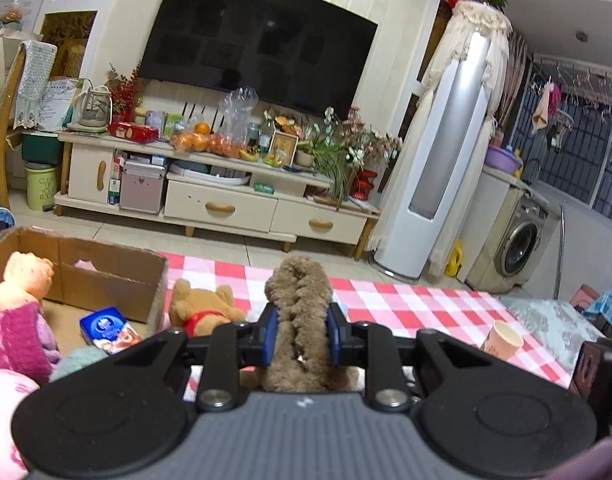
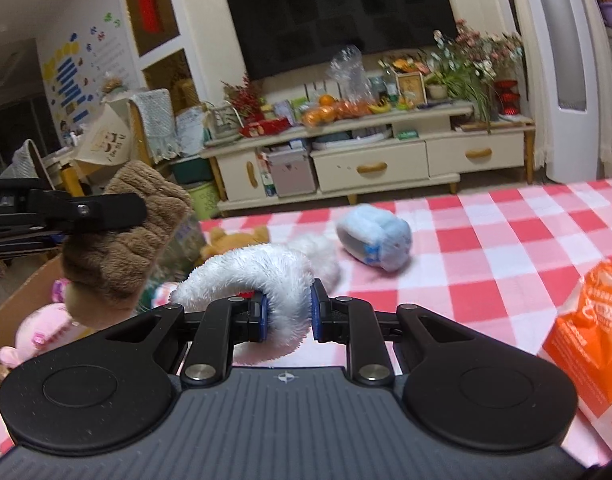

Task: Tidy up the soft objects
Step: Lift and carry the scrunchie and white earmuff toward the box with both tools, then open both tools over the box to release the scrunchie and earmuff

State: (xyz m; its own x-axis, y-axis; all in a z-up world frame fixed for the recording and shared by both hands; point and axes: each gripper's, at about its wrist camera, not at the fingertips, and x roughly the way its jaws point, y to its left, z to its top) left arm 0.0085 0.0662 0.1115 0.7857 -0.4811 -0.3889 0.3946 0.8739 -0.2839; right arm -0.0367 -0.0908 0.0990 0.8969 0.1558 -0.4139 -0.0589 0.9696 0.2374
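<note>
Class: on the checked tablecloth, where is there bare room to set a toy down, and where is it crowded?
Bare tablecloth lies between the light blue plush and the orange packet. It is crowded near the cardboard box, around the yellow bear.

Brown plush toy (image 1: pixel 299 320), red-checked tablecloth (image 1: pixel 406 300)

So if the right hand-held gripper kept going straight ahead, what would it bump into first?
Probably the light blue plush on the checked tablecloth, slightly right of its line. The right hand-held gripper is shut on a white fluffy toy. Depth is hard to judge.
</note>
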